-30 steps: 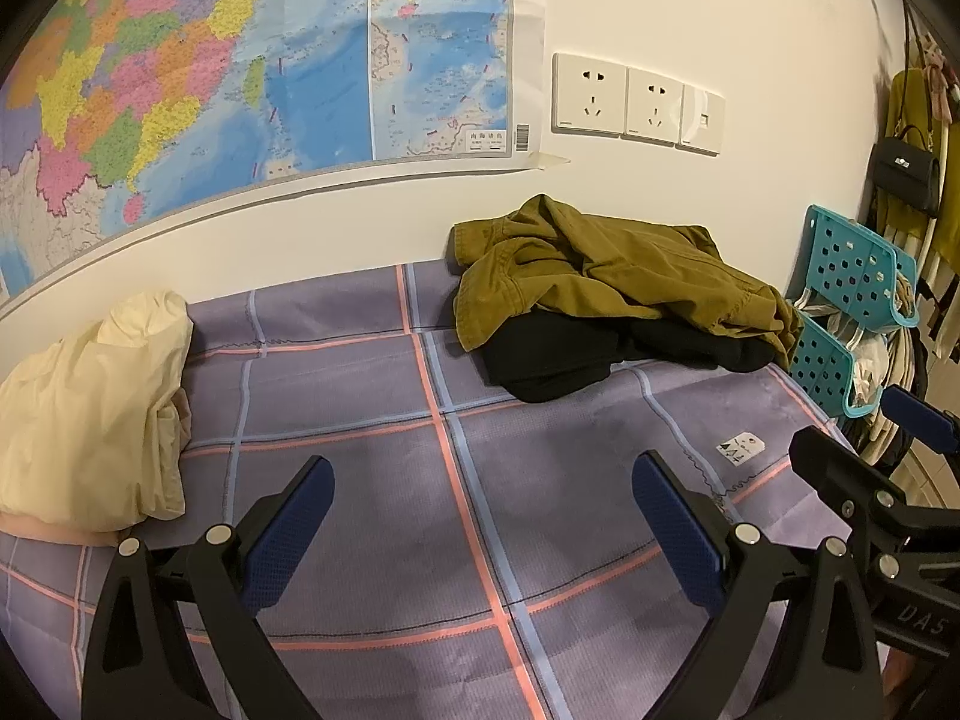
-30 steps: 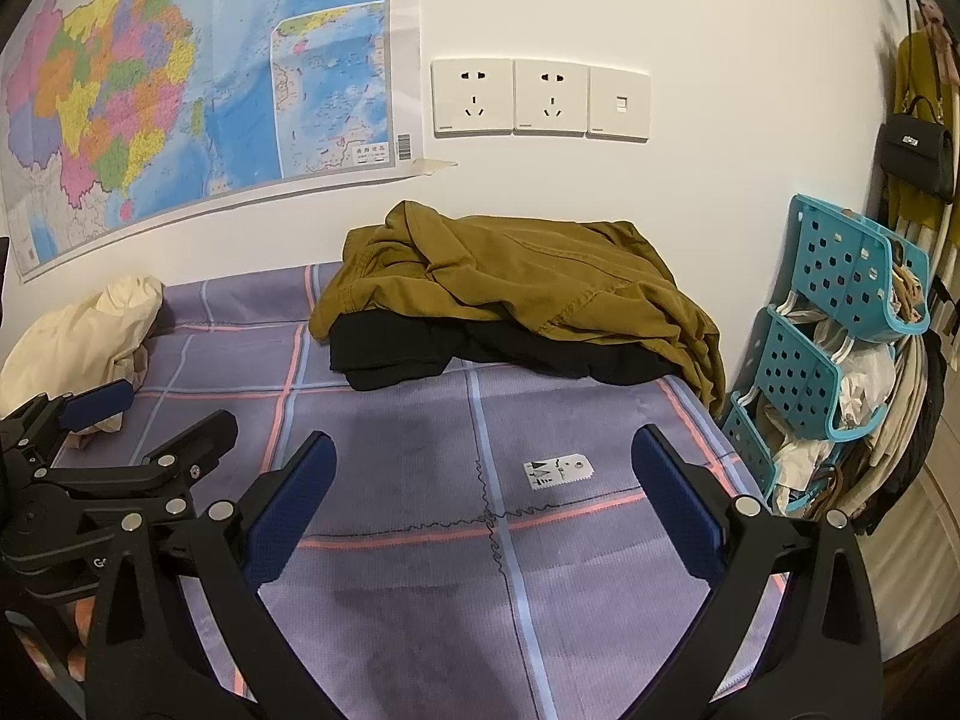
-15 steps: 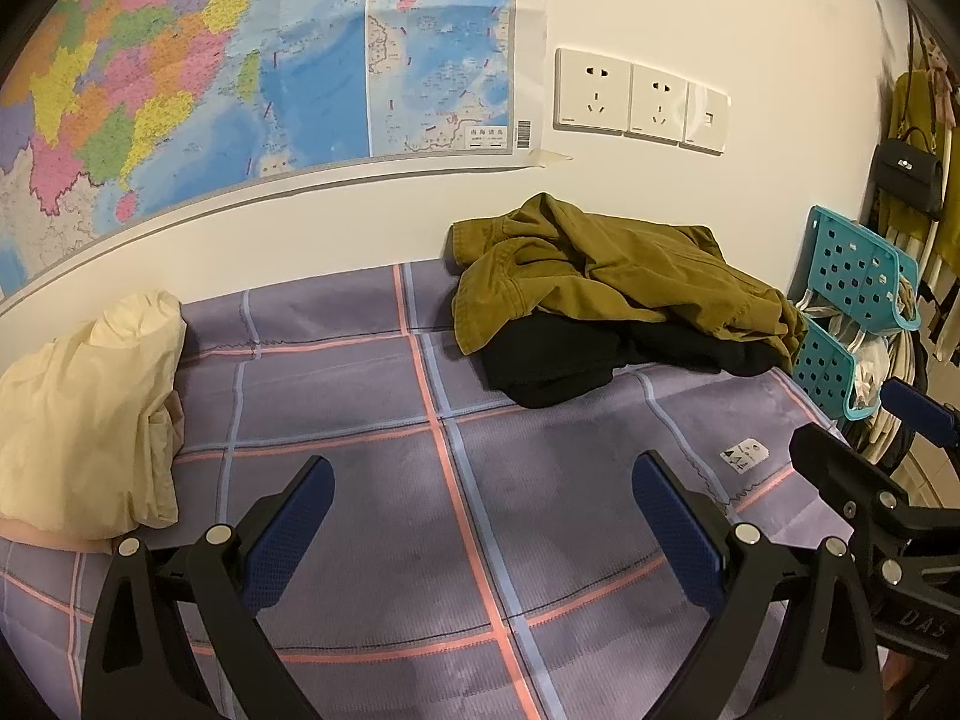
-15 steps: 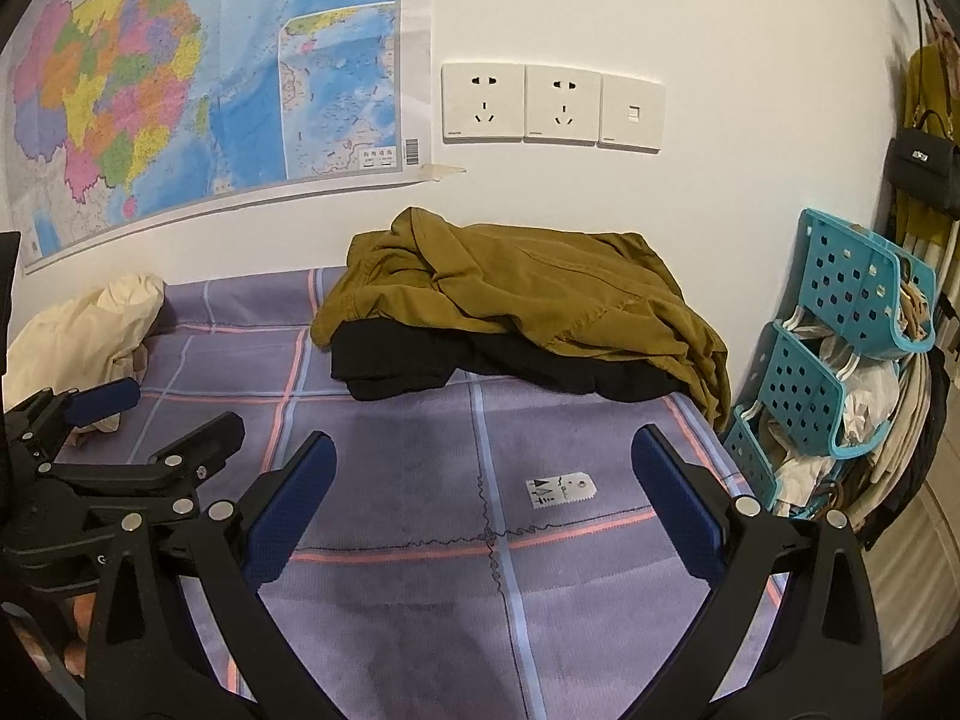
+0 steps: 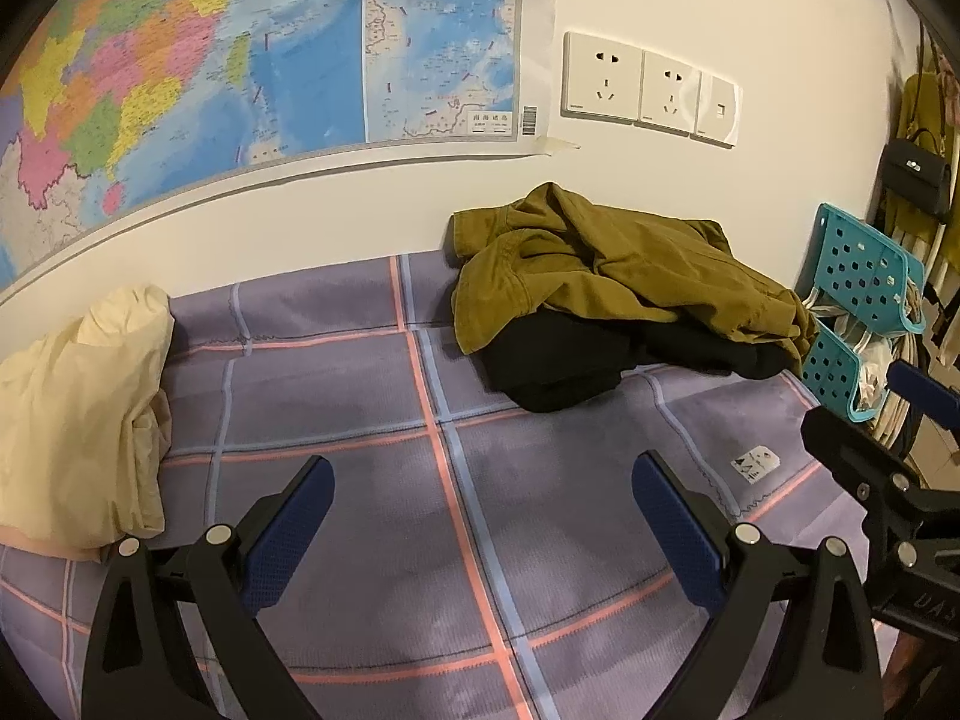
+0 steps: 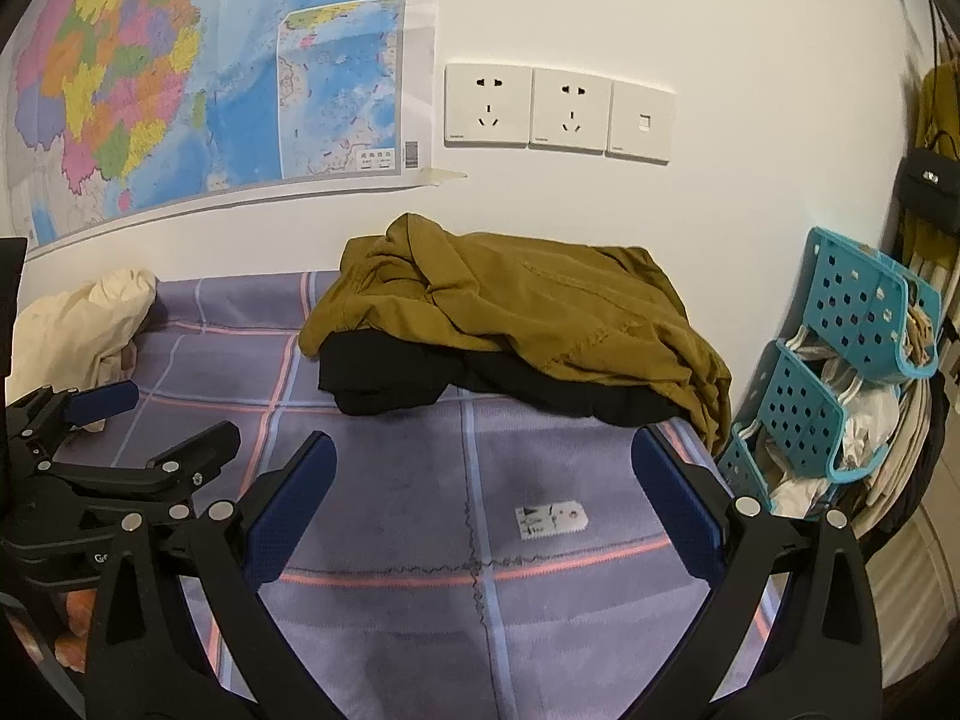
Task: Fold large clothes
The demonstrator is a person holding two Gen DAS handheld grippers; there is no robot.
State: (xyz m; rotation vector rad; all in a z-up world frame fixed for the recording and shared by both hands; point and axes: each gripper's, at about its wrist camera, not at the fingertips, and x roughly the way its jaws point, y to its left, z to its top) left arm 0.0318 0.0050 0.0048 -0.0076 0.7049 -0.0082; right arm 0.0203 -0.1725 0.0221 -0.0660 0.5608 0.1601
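An olive-brown jacket (image 5: 606, 264) lies crumpled on top of a black garment (image 5: 564, 366) at the back right of the purple checked bed (image 5: 372, 396), against the wall. The same jacket (image 6: 516, 306) and black garment (image 6: 390, 378) show in the right wrist view. A cream garment (image 5: 78, 420) is heaped at the left, also seen in the right wrist view (image 6: 78, 330). My left gripper (image 5: 480, 516) is open and empty above the bed. My right gripper (image 6: 480, 498) is open and empty, short of the pile. Each gripper shows in the other's view: right (image 5: 882, 420), left (image 6: 138, 420).
Teal perforated baskets (image 6: 840, 384) with bags stand off the bed's right edge. A white tag (image 6: 549, 521) lies on the sheet. A map (image 5: 240, 72) and wall sockets (image 5: 648, 90) hang above. A black bag (image 5: 915, 171) hangs at far right.
Both grippers have moved a little forward toward the clothes pile, which looks larger and nearer. Both stay open and empty.
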